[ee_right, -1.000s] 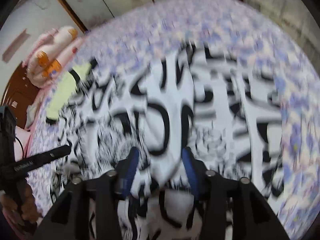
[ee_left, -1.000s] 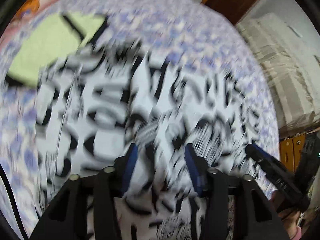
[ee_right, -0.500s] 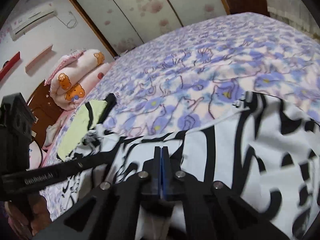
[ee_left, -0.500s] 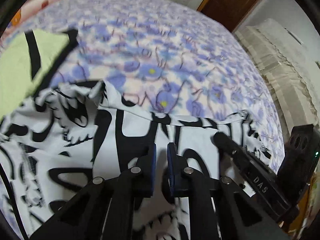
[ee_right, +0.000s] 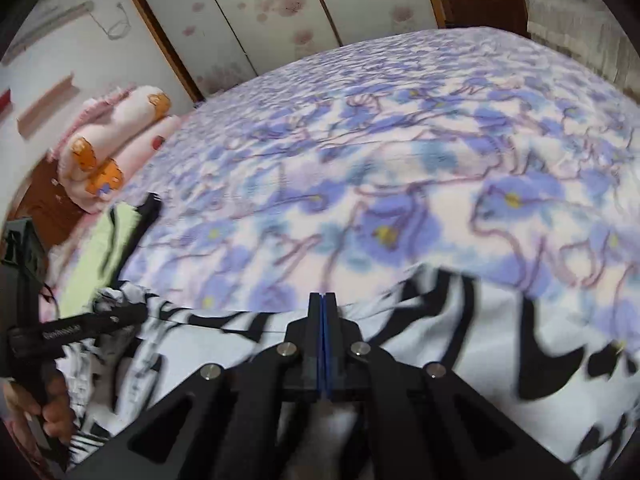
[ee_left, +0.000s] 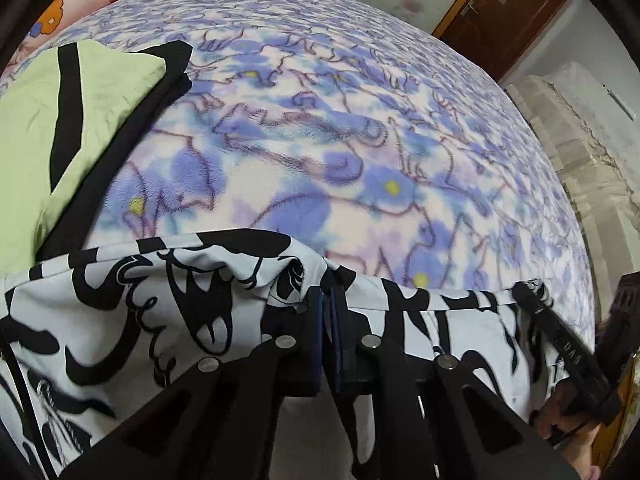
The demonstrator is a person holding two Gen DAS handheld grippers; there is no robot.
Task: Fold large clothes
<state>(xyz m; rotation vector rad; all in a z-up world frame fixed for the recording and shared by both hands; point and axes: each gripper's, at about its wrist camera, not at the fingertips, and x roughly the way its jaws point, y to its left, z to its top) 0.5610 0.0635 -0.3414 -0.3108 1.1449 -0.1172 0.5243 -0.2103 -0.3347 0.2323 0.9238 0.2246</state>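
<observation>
Both tools clench the far hem of the black-and-white garment (ee_left: 180,312): left tool (ee_left: 326,300), right tool (ee_right: 322,300). The garment lies at six o'clock on the bed (ee_left: 340,140); a folded green garment (ee_left: 80,108) sits at ten o'clock. Judging by this, folding has barely begun.

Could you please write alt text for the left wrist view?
The left gripper is shut on the far edge of a black-and-white garment on a blue floral bedspread. A folded green garment lies at left.
</observation>
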